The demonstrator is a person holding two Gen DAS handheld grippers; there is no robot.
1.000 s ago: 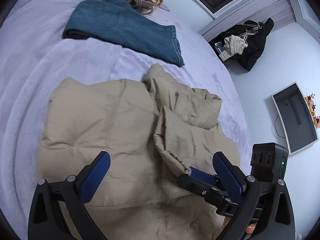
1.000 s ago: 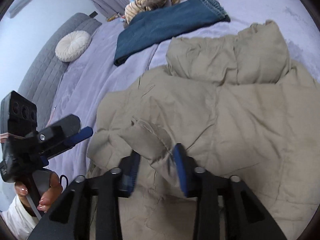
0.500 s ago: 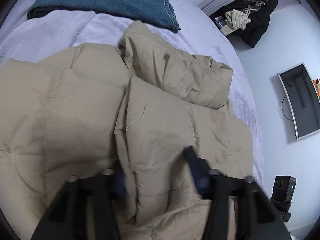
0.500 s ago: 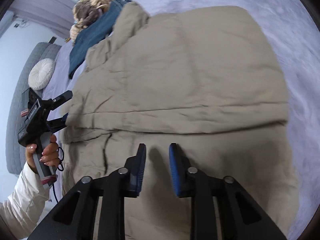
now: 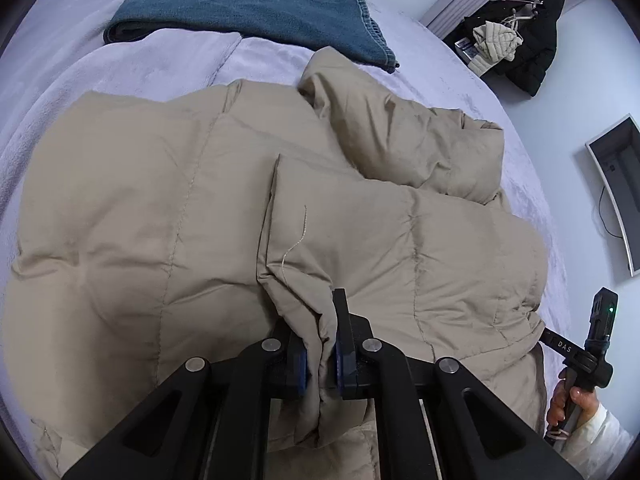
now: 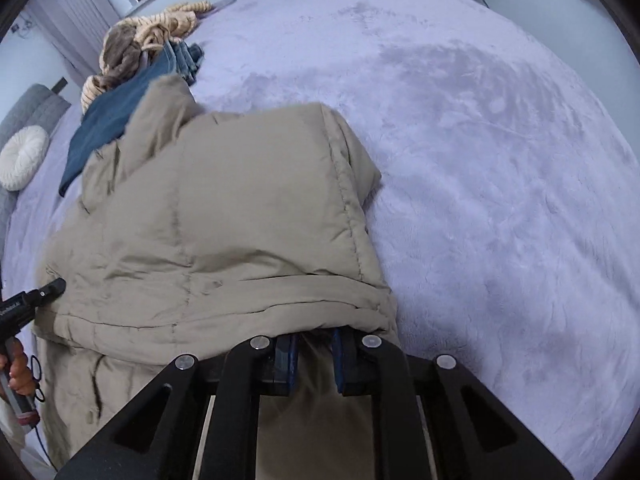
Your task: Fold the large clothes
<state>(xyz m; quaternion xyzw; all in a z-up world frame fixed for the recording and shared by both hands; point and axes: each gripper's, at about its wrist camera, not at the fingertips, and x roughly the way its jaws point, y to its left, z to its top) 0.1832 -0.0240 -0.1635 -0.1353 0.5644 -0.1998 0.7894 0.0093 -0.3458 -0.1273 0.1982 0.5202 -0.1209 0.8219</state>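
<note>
Lying spread across the lavender bed, the tan puffy coat takes up most of both views, with one flap folded over onto its middle. The left claw is closed tight on the near corner of that folded flap, a bunched ridge of tan fabric squeezed between its blue pads and hanging down below them. The right claw sits at the near edge of the coat on the other side, its fingers close together with tan fabric between them and the folded hem draped over their tips, so it appears to have hold of the coat too. Beyond the coat, folded blue jeans lie on the bed, just touching the coat's collar, with a heap of knitwear behind them.
</note>
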